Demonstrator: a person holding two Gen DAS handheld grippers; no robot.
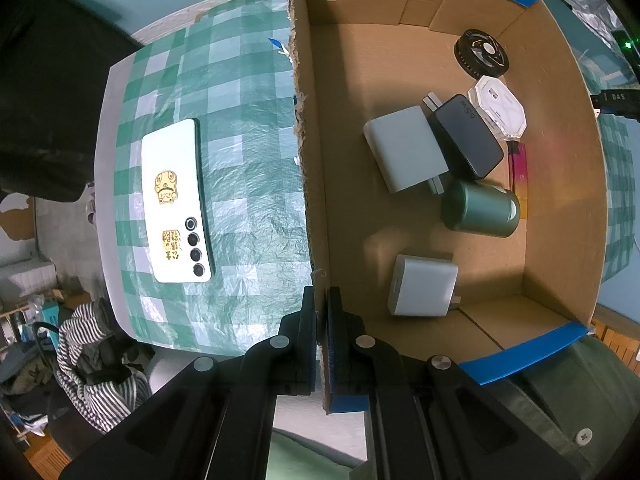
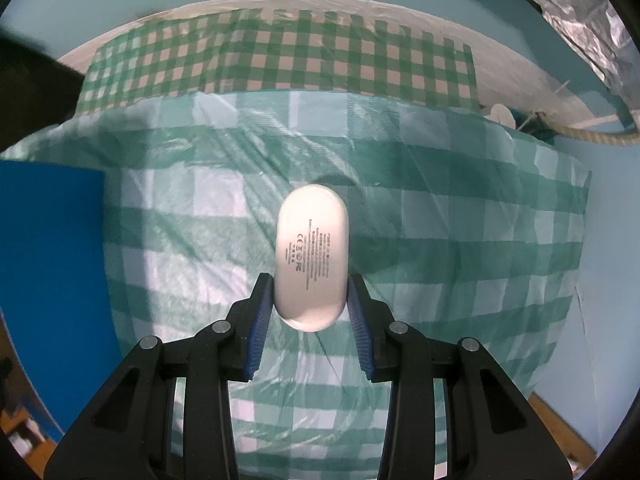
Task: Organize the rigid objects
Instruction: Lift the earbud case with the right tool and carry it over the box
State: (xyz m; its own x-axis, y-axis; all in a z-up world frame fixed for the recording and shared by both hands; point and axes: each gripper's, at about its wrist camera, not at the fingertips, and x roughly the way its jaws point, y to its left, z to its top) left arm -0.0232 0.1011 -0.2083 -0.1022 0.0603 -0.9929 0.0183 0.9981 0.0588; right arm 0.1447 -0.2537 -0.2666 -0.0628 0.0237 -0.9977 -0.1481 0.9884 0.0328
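My left gripper (image 1: 321, 304) is shut on the near wall of an open cardboard box (image 1: 308, 168) with blue-taped edges. Inside lie two white chargers (image 1: 406, 148) (image 1: 422, 286), a black 65W charger (image 1: 466, 136), a green can (image 1: 480, 210) on its side, a black round disc (image 1: 481, 53) and a white hexagonal case (image 1: 498, 106). A white phone (image 1: 176, 204) lies face down on the checked cloth left of the box. My right gripper (image 2: 310, 304) is shut on a white oval case (image 2: 311, 256), held above the cloth.
The green-and-white checked tablecloth (image 2: 460, 240) covers the table. A blue box side (image 2: 48, 280) stands at the left of the right wrist view. A striped garment (image 1: 92, 364) lies below the table edge. Silver foil (image 2: 580, 12) hangs at upper right.
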